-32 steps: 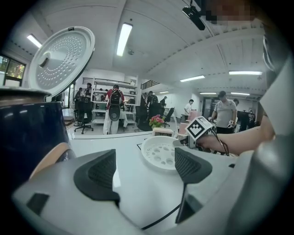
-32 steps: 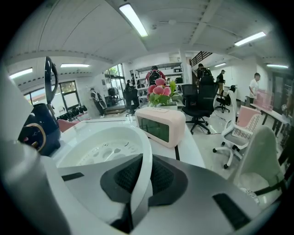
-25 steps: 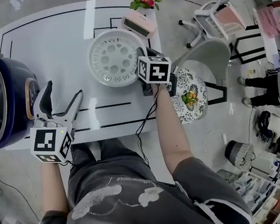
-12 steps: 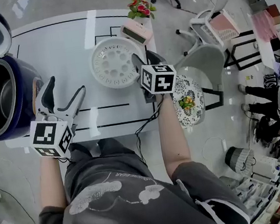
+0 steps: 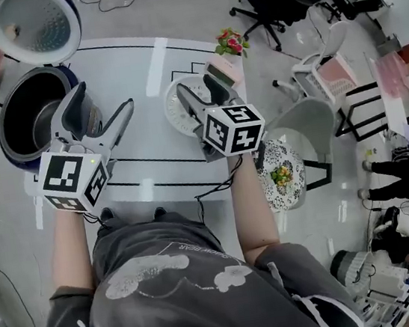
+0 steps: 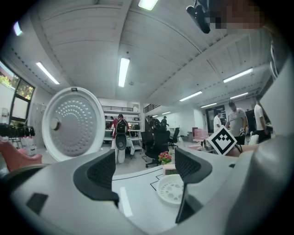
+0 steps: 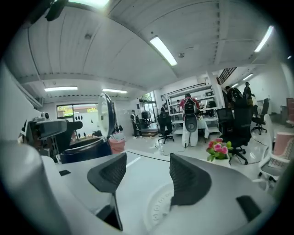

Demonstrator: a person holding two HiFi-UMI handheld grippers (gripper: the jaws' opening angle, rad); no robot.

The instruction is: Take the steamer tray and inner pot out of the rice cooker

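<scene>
The dark blue rice cooker (image 5: 10, 137) stands at the table's left end with its round lid (image 5: 34, 28) up, and the metal inner pot (image 5: 37, 113) sits inside it. On the table the white perforated steamer tray (image 5: 176, 108) lies flat, also seen between the fingers in the right gripper view (image 7: 158, 209). My left gripper (image 5: 103, 99) hangs open and empty just right of the cooker. Above the tray's right part is my right gripper (image 5: 195, 85); its jaws have just been opening, with nothing between them.
A pot of red flowers (image 5: 229, 42) and a pink desk clock (image 5: 222, 72) stand at the white table's (image 5: 131, 71) far right corner. A chair with a patterned seat (image 5: 280, 167) is right of the table. Office chairs and people stand farther off.
My right gripper has let go at the tray's rim, opened and lifted. My left gripper has lifted too, still open. The tray stays flat on the table.
</scene>
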